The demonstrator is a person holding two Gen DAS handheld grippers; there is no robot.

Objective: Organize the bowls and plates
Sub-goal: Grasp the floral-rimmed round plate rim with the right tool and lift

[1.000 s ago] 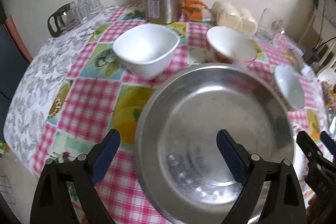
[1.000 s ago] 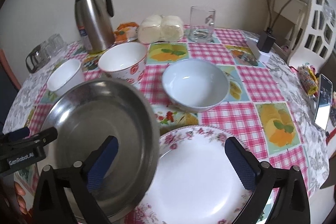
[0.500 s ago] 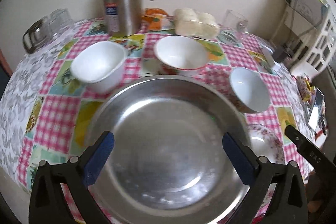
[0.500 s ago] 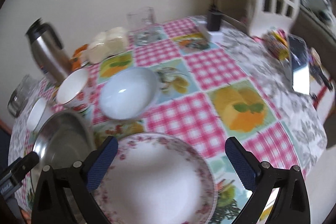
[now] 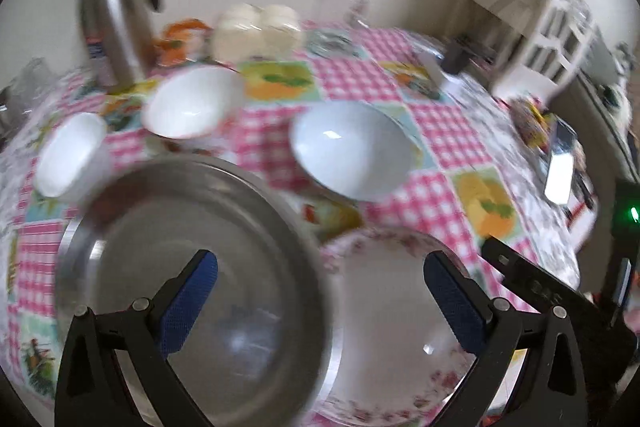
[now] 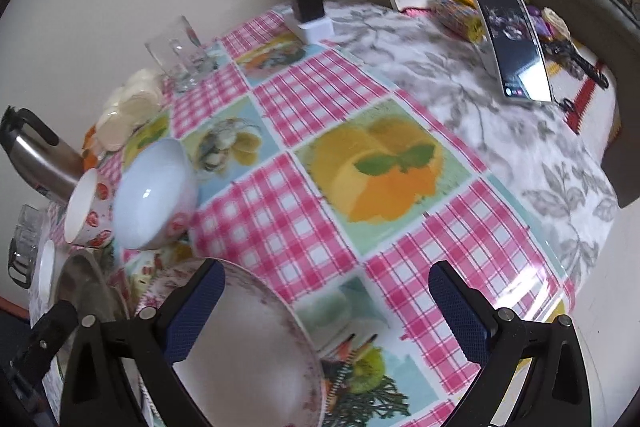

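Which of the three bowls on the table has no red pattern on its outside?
The small plain white bowl at the far left; the middle bowl and pale blue-white bowl both show red motifs outside.

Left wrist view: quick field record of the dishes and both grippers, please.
steel pan: on the tablecloth, rim overlapping the floral plate
floral plate: flat, right of the pan
bowls: pale blue bowl, red-patterned bowl, small white bowl, all upright and empty
left gripper: open, nothing between the fingers
right gripper: open, holding nothing, above the plate's edge
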